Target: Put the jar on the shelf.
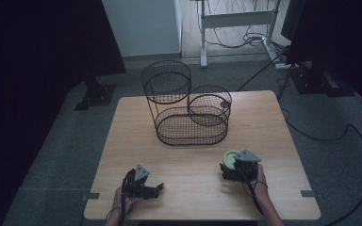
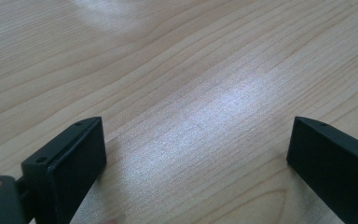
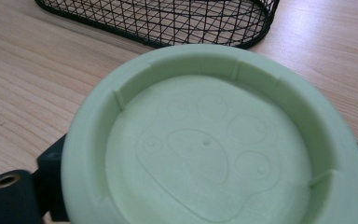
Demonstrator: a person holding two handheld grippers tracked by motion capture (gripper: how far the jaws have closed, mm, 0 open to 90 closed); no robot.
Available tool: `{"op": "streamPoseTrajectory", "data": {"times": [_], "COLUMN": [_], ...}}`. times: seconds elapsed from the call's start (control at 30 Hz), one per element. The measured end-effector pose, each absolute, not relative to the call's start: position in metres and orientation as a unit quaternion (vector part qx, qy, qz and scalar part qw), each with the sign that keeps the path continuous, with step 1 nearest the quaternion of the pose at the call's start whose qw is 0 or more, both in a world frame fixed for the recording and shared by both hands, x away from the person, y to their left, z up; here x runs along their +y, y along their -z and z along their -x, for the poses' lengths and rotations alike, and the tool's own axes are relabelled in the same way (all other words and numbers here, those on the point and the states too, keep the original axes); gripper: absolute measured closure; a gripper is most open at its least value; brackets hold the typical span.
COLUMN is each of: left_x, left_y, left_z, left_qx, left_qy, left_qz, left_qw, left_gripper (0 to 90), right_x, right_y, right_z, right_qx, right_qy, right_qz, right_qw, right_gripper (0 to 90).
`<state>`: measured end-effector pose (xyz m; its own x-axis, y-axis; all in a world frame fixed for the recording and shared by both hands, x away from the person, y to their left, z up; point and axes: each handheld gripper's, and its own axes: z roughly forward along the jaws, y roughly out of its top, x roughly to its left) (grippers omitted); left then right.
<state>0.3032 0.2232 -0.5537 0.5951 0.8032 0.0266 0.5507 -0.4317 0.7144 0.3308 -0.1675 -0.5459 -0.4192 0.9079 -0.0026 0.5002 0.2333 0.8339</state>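
A pale green round dish (image 1: 229, 156) with a raised rim and a paw-print relief on its face (image 3: 205, 149) sits between the jaws of my right gripper (image 1: 227, 165), which is shut on it at the front right of the wooden table (image 1: 193, 200). In the right gripper view the gripper (image 3: 209, 161) shows a black jaw at each side of the dish. My left gripper (image 1: 156, 188) rests near the front left edge. It stands open (image 2: 196, 154), jaws wide apart over bare wood.
A black wire basket stand (image 1: 169, 140) with a low oval tray and two raised round baskets stands at mid-table, just beyond the dish (image 3: 158, 23). Cables and desk legs lie on the floor behind the table.
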Motion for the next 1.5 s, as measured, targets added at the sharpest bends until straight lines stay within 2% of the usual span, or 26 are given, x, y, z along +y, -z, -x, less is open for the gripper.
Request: {"op": "streamPoseTrajectory", "data": {"times": [0.5, 1.5], "left_x": [0.222, 0.223], "left_y": [0.554, 0.554], "left_z": [-0.303, -0.303], "left_qx": [0.409, 0.411], "left_qy": [-0.186, -0.183], "left_qz": [-0.826, -0.825], "left_qw": [0.340, 0.341], "left_gripper": [4.2, 3.9], "right_x": [-0.166, -0.170], "right_y": [0.547, 0.509], "right_z": [-0.325, -0.302], "right_qx": [0.730, 0.701], "right_qy": [-0.408, -0.451], "right_qz": [-0.470, -0.449], "right_qw": [0.283, 0.322], "right_gripper": [10.4, 10.5]}}
